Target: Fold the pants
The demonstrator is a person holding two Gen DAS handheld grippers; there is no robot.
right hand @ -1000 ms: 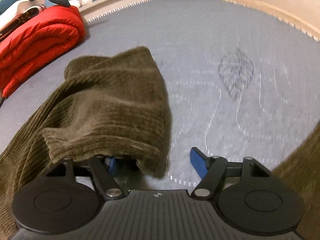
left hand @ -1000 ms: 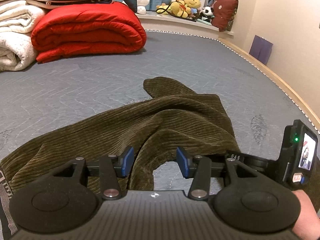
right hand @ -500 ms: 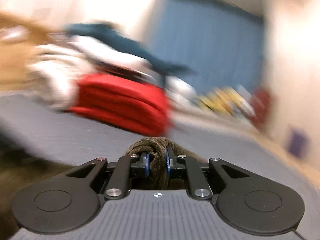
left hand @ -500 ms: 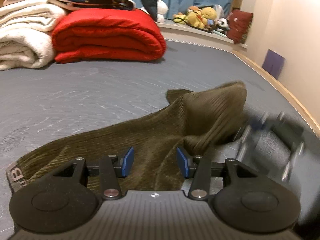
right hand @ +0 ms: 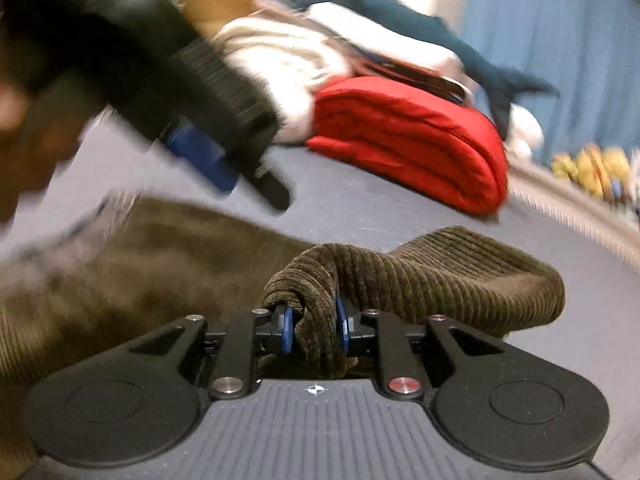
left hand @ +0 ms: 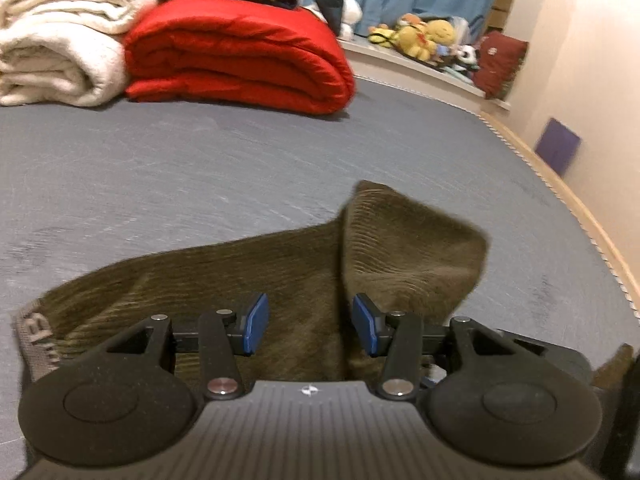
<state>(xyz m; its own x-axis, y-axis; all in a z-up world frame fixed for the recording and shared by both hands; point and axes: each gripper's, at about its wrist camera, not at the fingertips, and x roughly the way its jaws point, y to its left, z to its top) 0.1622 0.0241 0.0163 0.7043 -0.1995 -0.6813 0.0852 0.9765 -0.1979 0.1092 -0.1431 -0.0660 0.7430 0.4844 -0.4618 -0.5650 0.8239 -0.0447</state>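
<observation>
Right gripper (right hand: 314, 330) fingers clenched on a bunched fold of the olive corduroy pants (left hand: 256, 280) sprawled across the grey bed (left hand: 200, 168), left gripper (left hand: 306, 322) released above them, and that thick wad could slip free mid-carry.

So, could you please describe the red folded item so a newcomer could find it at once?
Look to the far end of the grey mattress, where bedding is stacked. The red quilt lies folded beside the white blankets; it is the only bright red bundle there.
</observation>
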